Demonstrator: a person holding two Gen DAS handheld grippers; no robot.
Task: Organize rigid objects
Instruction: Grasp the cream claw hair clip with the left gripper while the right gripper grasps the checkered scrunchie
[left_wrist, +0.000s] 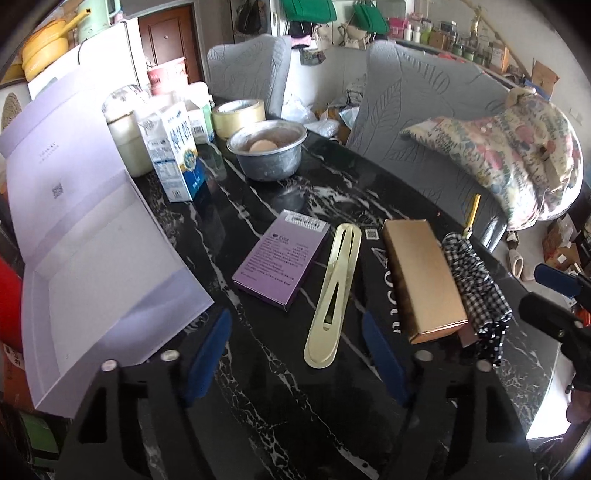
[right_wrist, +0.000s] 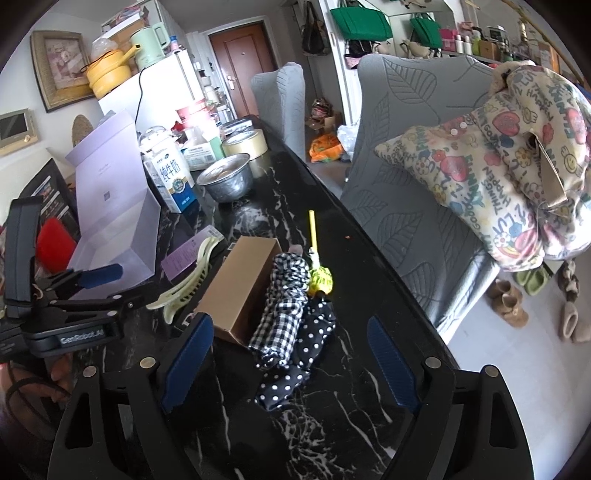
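The left gripper (left_wrist: 295, 354) hovers over the black white-veined marble table (left_wrist: 295, 206), jaws spread, nothing between the blue pads. Ahead, at frame centre, lie a flat purple cardboard box (left_wrist: 282, 260), a long pale-yellow plastic hair clip (left_wrist: 334, 295) and an oblong gold-brown cardboard box (left_wrist: 421, 278), side by side. An open lavender gift box (left_wrist: 88, 236) occupies the left.

The right gripper (right_wrist: 291, 363) is likewise spread and empty, above rolled black-and-white checked and polka-dot fabric (right_wrist: 286, 314) touching the gold-brown box.
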